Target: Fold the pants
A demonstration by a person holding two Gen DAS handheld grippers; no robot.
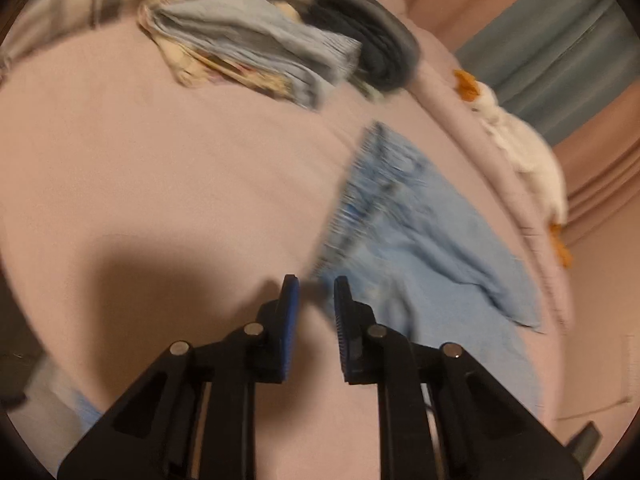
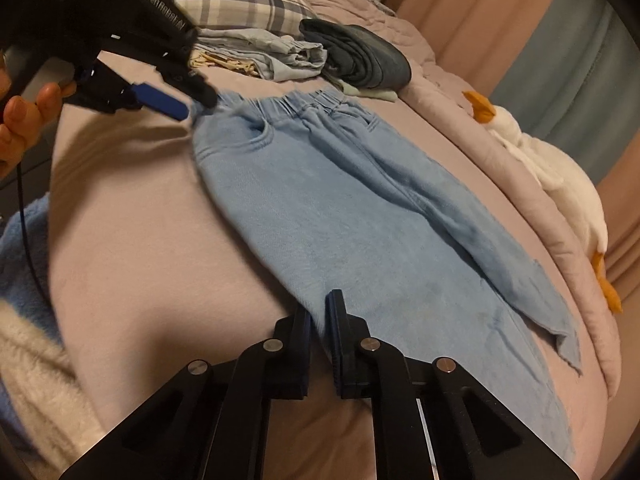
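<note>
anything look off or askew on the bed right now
The light blue pants lie at a slant across the bed, legs parted, with the far leg's hem frayed and curled. Left tongs pinch the waistband corner, right tongs the near leg's edge. Nothing looks spilled or damaged.

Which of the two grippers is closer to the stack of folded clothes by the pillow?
Left. The left gripper pinches the waistband corner of the light blue pants, just in front of the folded clothes. The right gripper grips the near leg hem, a full pants-length away.

Pants [image 2: 320,200] lie on bed [image 2: 140,220], before folded clothes [image 2: 280,56].
</note>
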